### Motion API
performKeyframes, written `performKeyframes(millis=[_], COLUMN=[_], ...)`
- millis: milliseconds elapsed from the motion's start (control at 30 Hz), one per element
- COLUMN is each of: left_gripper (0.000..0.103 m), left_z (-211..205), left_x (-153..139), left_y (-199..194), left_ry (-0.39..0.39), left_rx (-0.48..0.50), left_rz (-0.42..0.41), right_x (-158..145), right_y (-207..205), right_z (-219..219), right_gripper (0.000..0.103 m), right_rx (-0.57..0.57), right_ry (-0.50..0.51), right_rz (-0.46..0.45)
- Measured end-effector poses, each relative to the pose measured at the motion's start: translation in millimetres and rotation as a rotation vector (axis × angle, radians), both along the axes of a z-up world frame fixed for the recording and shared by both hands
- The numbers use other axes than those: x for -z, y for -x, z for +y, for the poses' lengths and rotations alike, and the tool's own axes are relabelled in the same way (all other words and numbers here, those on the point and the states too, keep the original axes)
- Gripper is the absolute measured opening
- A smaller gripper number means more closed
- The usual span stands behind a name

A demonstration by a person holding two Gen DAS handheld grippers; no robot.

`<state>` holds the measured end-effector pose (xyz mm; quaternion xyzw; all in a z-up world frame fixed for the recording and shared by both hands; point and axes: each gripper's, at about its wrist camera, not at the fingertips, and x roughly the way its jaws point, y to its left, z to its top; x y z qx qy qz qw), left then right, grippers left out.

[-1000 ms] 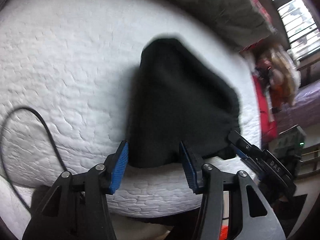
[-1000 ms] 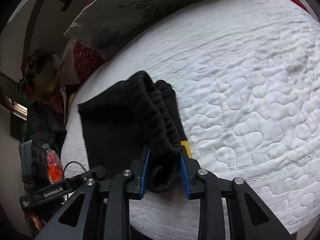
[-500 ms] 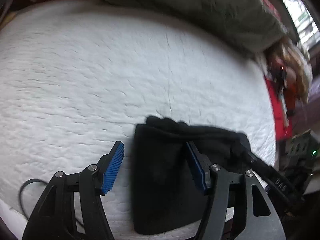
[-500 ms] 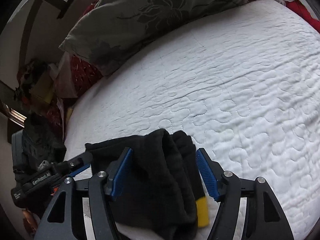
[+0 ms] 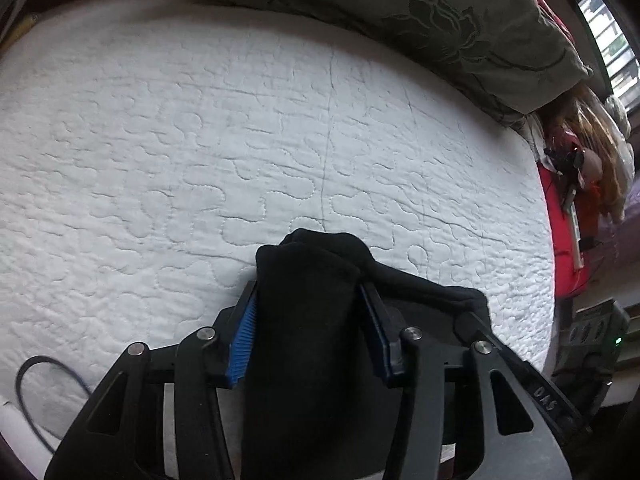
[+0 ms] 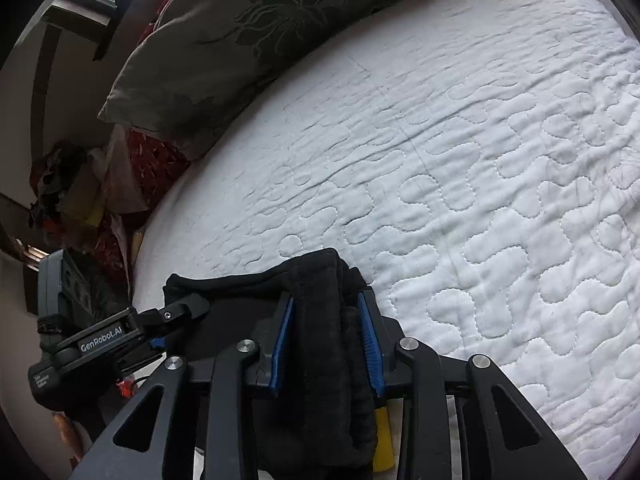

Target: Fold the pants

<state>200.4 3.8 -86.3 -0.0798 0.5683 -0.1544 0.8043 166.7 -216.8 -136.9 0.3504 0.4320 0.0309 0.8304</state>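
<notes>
The black pants (image 5: pixel 316 320) lie folded into a small bundle at the near edge of the white quilted bed (image 5: pixel 240 140). My left gripper (image 5: pixel 308 304) is shut on one end of the bundle, fabric bulging between its blue pads. My right gripper (image 6: pixel 326 308) is shut on the ribbed waistband end of the pants (image 6: pixel 320 344). The two grippers sit side by side; the left gripper also shows in the right wrist view (image 6: pixel 176 312). A yellow tag (image 6: pixel 382 440) shows under the fabric.
A grey-green floral pillow (image 5: pixel 440 20) lies along the far side of the bed. Red cloth and clutter (image 5: pixel 572 220) lie off the bed's right side. A black cable (image 5: pixel 36 392) loops at the near left corner.
Both grippers moved forward over the pants and closed on them; half a second ago both stood open around the fabric. The right gripper had let go after holding the waistband one second ago.
</notes>
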Motion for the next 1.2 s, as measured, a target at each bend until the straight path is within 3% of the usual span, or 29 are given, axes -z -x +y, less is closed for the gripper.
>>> performKeyframes(millis=[100, 233, 433, 500, 633, 700, 733, 800, 867, 967, 1100, 1200], left_gripper=[0.048, 0.048, 0.048, 0.048, 0.068, 0.068, 0.067, 0.053, 0.051, 0.05, 0.05, 0.05], left_z=[0, 13, 28, 34, 45, 47, 47, 46, 38, 30, 34, 45], left_x=[-10, -20, -19, -16, 1, 16, 20, 21, 19, 26, 26, 18], left_y=[14, 31, 51, 58, 74, 76, 76, 77, 78, 80, 82, 82], left_ry=[-0.041, -0.078, -0.127, -0.132, -0.122, -0.106, -0.093, -0.042, -0.042, -0.081, -0.069, -0.048], left_rx=[0.001, 0.019, 0.001, -0.008, -0.024, -0.032, -0.036, -0.041, -0.021, -0.001, 0.008, 0.012], left_rz=[-0.054, -0.095, -0.11, -0.102, -0.062, -0.018, 0.006, 0.018, 0.007, -0.011, -0.013, -0.002], right_x=[-8, -22, -27, -25, -20, -15, -13, -10, -12, -13, 9, 10], right_y=[2, 17, 48, 55, 62, 64, 63, 63, 65, 68, 70, 72], right_z=[3, 6, 19, 27, 38, 41, 43, 44, 35, 20, 14, 9], right_gripper=[0.043, 0.044, 0.056, 0.056, 0.056, 0.055, 0.051, 0.036, 0.024, 0.023, 0.024, 0.042], right_rx=[-0.015, -0.031, -0.078, -0.092, -0.109, -0.111, -0.112, -0.109, -0.103, -0.087, -0.072, -0.063], right_ry=[0.003, 0.031, 0.081, 0.099, 0.136, 0.145, 0.153, 0.181, 0.139, 0.099, 0.075, 0.051], right_rz=[0.008, -0.023, -0.025, -0.022, -0.018, -0.013, -0.01, 0.003, -0.002, -0.007, 0.023, 0.03])
